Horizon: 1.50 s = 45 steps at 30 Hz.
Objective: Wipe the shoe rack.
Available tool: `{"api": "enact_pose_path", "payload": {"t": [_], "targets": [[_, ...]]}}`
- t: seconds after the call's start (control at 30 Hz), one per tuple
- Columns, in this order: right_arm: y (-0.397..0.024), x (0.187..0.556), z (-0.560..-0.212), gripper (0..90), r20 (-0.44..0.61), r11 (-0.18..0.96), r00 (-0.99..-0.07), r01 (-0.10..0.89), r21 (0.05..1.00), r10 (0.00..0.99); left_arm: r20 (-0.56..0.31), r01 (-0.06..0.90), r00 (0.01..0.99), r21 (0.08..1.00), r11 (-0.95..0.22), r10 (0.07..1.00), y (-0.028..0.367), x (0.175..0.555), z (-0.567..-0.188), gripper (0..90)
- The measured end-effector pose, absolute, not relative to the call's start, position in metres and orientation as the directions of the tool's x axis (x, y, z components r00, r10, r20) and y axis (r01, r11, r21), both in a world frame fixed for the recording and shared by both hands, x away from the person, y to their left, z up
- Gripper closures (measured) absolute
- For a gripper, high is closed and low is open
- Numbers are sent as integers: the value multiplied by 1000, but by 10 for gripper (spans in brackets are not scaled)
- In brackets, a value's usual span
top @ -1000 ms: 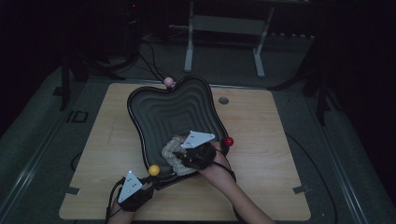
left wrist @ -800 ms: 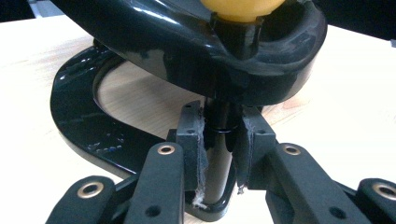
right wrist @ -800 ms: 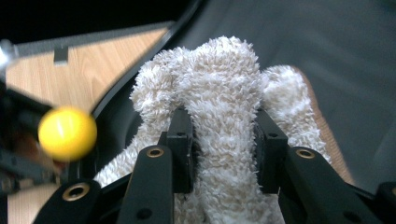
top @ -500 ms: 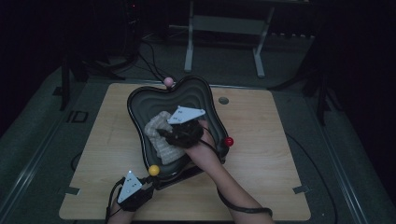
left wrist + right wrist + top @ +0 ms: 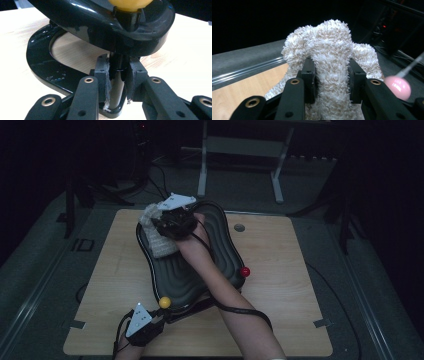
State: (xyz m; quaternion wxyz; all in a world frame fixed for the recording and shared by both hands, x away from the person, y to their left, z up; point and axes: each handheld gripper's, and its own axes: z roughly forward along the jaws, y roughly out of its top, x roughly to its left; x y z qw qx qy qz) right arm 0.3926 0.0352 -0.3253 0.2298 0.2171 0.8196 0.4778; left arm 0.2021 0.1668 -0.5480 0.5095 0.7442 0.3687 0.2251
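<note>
Right gripper view: fluffy white cloth bunched between jaws of right gripper, clamped tight. High view: cloth held over far left rim of black ridged tray. Left gripper squeezes tray's black post under yellow ball. Red ball at tray's right edge. Pink ball near cloth. Wooden table beneath.

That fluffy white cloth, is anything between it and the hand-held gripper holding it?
No. The right hand-held gripper is shut directly on the fluffy white cloth, pads pressing its pile from both sides; nothing visible lies between them.
</note>
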Motion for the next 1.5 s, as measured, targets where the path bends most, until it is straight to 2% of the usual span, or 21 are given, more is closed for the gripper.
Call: {"api": "enact_pose_path", "payload": {"t": [0.17, 0.33, 0.47, 1.07, 1.5], "targets": [[47, 406, -331, 656, -147, 448, -790, 174, 877, 595, -42, 322, 628, 923, -210, 777, 169, 202, -548, 732], [54, 419, -345, 657, -213, 496, -717, 209, 843, 664, -44, 323, 626, 923, -208, 779, 169, 202, -548, 732], [55, 422, -355, 654, -201, 498, -715, 232, 835, 670, -49, 327, 622, 923, -202, 782, 170, 202, -548, 732], [62, 396, -370, 653, -234, 592, -796, 184, 785, 558, -52, 329, 614, 924, -196, 788, 171, 201, -548, 732], [44, 374, -387, 654, -218, 585, -816, 172, 793, 536, -45, 328, 612, 923, -201, 790, 170, 201, -548, 733]]}}
